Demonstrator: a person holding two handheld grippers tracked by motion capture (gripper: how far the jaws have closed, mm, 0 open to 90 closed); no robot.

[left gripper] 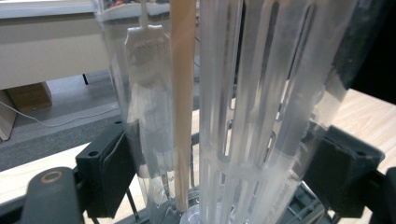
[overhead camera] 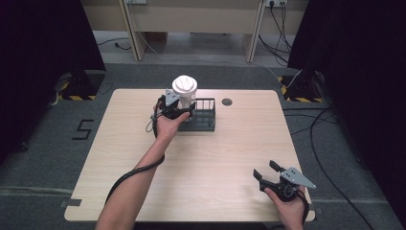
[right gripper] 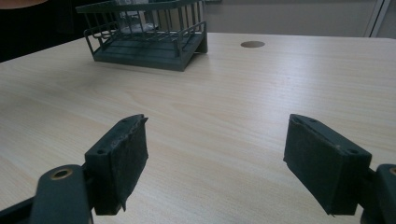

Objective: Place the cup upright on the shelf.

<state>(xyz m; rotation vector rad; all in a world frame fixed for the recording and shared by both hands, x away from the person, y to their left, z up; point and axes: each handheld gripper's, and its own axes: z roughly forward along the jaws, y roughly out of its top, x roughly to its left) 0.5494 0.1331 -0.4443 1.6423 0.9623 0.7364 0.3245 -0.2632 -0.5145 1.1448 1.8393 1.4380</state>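
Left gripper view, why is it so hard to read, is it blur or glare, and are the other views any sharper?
Left gripper view: the clear container sits so close that it is soft and washed pale, with blurred background showing through. Right gripper view: jaw pads fairly sharp, the wire basket softer. High view: evenly lit, dark at both sides, small detail coarse.

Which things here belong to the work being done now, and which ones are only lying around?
In the job:
- left gripper, shut on the clear container
- white lid on that container
- dark wire basket that the container stands at

Just there:
- right gripper, open and empty near the table's front edge
- round hole in the table
- cables on the floor
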